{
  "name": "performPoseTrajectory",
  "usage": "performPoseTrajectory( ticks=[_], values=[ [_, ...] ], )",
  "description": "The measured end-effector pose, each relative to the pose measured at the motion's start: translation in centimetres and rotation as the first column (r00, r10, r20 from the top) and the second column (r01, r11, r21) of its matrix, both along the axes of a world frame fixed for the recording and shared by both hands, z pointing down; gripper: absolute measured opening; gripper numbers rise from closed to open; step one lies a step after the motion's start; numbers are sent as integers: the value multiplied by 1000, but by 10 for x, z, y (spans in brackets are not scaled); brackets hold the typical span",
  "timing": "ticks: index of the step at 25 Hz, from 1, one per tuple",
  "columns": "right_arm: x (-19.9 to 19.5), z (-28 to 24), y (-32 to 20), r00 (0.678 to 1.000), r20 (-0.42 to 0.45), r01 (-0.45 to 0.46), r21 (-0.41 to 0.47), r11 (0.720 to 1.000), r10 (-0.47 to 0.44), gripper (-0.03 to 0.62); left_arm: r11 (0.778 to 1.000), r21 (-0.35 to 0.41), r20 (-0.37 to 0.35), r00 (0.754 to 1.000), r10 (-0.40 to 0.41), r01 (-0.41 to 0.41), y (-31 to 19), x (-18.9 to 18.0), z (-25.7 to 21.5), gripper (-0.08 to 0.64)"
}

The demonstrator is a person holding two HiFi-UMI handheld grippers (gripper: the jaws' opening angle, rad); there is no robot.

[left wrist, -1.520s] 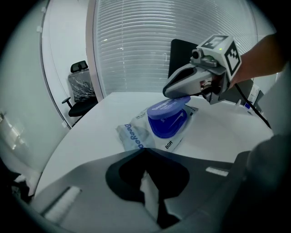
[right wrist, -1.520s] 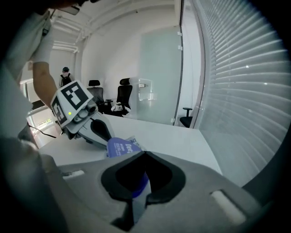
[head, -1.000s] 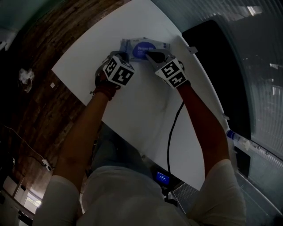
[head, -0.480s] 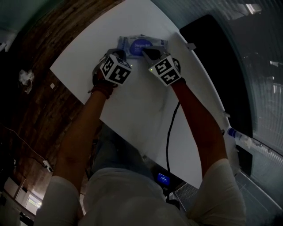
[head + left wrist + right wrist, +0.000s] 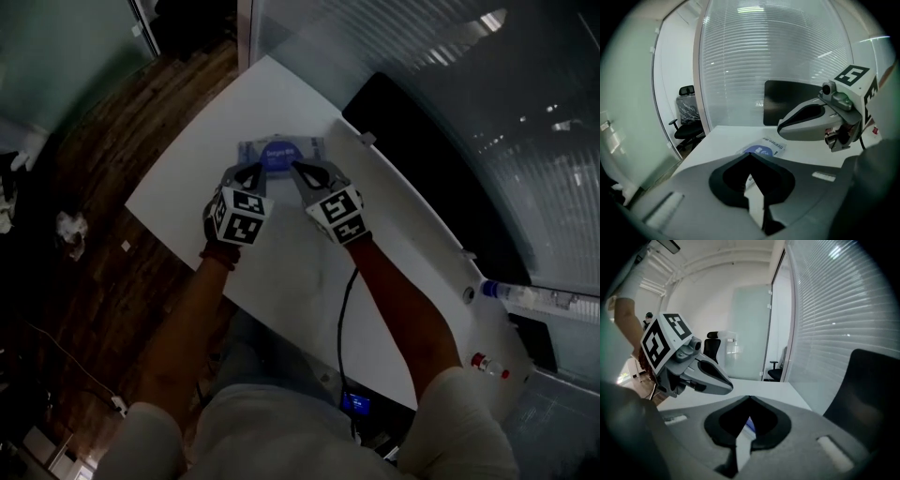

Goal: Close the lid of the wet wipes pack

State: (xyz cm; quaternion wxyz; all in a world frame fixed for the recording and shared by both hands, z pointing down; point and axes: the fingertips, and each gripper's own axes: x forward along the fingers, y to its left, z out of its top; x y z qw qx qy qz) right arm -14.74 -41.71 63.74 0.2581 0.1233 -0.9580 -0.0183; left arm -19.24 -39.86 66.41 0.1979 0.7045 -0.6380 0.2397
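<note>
Right claw (image 5: pixel 300 171) pulled back off wet wipes pack (image 5: pixel 281 152), left claw (image 5: pixel 250 173) alongside, both pinched together, empty

Head view: high above the white table (image 5: pixel 187 178), facing steeply down past both forearms, wide enough to hold most of the tabletop, wet wipes pack (image 5: pixel 279 153) at upper centre. Left gripper view: low and close behind the left gripper (image 5: pixel 750 157) at lower frame, facing the blinds (image 5: pixel 764 56), right gripper (image 5: pixel 783 129) at right; right gripper view: equally low, facing a glass partition (image 5: pixel 750 329), left gripper at left. Shared by all three: tabletop and pack.
</note>
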Motion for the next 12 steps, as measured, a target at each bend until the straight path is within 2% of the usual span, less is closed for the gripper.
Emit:
performPoseTrajectory(
  ticks=[3, 8, 10, 12],
  values=[
    [15, -29, 8, 995, 66, -72, 1, 997, 71, 0, 999, 50, -37, 999, 14, -12, 11, 13, -32, 2],
    [43, -105, 28, 970, 177, -171, 13, 985, 166, 0, 987, 161, -122, 993, 0, 20, 35, 30, -106, 2],
    [53, -126, 42, 960, 202, -198, -1, 980, 194, 0, 978, 210, -156, 987, 25, 8, 44, 43, -139, 2],
    [55, -149, 57, 951, 245, -199, 25, 980, 187, 0, 966, 257, -196, 979, 64, -11, 50, 55, -166, 2]
  ],
)
